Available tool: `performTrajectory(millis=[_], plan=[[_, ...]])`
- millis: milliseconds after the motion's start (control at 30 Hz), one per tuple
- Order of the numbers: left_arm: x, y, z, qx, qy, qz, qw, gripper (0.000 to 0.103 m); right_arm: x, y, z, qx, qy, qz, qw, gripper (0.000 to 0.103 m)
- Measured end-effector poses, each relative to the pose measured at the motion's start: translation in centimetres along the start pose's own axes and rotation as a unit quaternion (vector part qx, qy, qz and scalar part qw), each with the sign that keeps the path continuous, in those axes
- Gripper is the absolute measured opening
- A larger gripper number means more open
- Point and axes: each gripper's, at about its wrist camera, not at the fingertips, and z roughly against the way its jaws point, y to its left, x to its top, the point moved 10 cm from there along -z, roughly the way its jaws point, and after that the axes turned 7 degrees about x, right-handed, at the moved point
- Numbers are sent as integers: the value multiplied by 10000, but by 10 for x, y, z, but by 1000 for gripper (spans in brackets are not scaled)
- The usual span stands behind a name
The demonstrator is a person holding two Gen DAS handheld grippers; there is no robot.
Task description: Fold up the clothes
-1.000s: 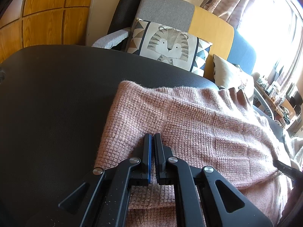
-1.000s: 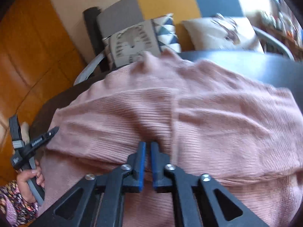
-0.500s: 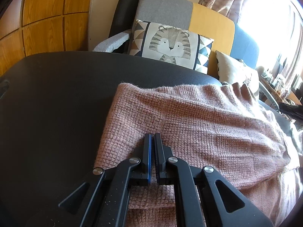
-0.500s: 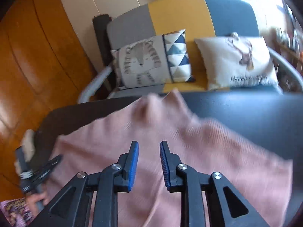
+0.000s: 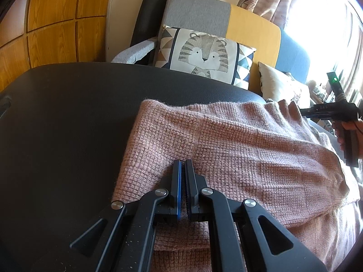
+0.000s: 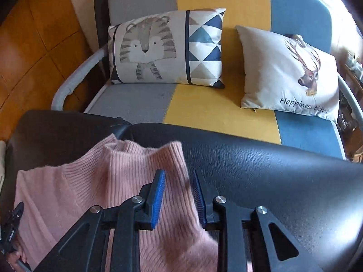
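Cushions: tiger cushion [image 6: 165, 47] beside deer cushion [image 6: 288, 72], behind black table [image 6: 272, 170].

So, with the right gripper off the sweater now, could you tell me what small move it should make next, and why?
Probably lower the right gripper onto the sweater edge below it and close. Its fingers are open with nothing pinched, hanging over the collar end, while the left gripper is shut, pressing on the knit's near edge. That end looks bunched on the black table, so the fold seems unfinished.

Pink sweater [image 6: 95, 195] blurred; bottom edge crops it.
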Motion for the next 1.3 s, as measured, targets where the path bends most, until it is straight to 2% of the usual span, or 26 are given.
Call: performTrajectory(millis=[200,233,267,300,333,467,633,833,967,1000,1067,1133,1167,1200,1267,1300], plan=[[0,0,-1,7,-20,-6,10000,6,5,0,-11,100,69,-25,9999,28],[0,0,-1,9,-23,-8,10000,6,5,0,-11,51,77,-69,9999,24],[0,0,-1,13,-26,-12,10000,6,4,1,-11,30,90,-115,9999,14],[0,0,-1,16,-28,-16,10000,6,4,3,-10,68,110,-174,9998,9],[1,0,-1,17,-29,-17,10000,6,4,7,-7,85,76,-183,9998,7],[1,1,-2,11,-27,-12,10000,6,7,23,16,106,-240,-67,9996,7],[0,0,-1,5,-16,1,10000,6,-1,61,72,365,-831,336,9953,6],[1,-1,-1,37,34,-33,10000,6,-52,97,129,606,-1171,703,9888,6],[4,-4,4,29,184,-95,9998,6,-94,105,145,571,-1228,749,9879,6],[6,-6,6,-1,235,-111,9997,8,-104,105,144,583,-1218,680,9885,6],[13,-17,18,-435,278,55,9987,11,-122,102,143,607,-1196,505,9897,6],[23,-32,34,-940,235,342,9947,19,-136,98,141,665,-1222,331,9897,6],[29,-41,42,-1179,200,477,9917,34,-141,95,139,691,-1238,262,9896,6],[35,-50,50,-1418,165,612,9879,57,-146,93,137,711,-1251,201,9894,6],[42,-72,60,-1894,237,870,9777,75,-155,88,132,757,-1255,43,9892,6],[43,-83,62,-2094,322,955,9726,75,-159,86,128,807,-1254,-39,9888,6]])
